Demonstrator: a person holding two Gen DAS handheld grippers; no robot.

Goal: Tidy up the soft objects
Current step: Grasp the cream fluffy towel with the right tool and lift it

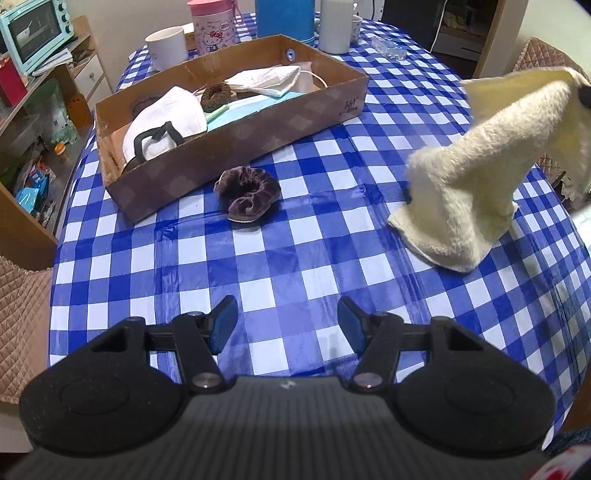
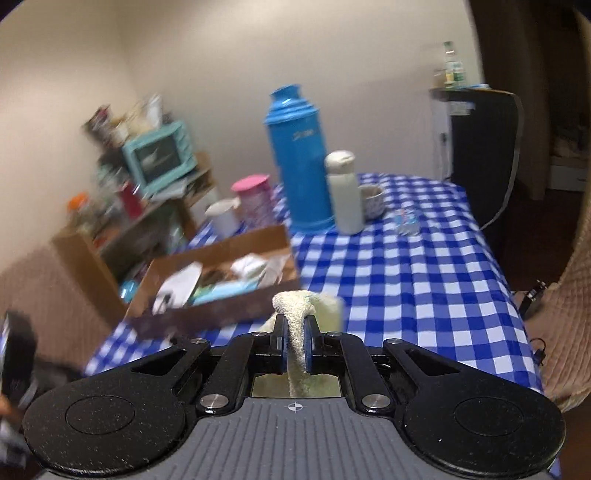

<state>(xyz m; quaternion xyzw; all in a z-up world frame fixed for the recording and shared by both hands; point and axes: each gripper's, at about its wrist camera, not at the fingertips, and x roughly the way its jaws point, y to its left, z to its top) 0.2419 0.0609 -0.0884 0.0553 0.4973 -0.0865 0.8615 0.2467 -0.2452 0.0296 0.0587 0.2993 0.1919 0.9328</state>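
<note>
Above the checked worktop, right tool clenches the fluffy cream towel, which should clear the brown cardboard box wall before release; left tool released.

Fluffy cream terry towel, velvety scrunchie, glossy checked tablecloth.

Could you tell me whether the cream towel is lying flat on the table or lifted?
Partly lifted: the right tool pinches the cream towel up, its lower end still on the tablecloth.

Handwritten marks, unreadable, on the cardboard box; Hello Kitty figure on the pink cup
</note>
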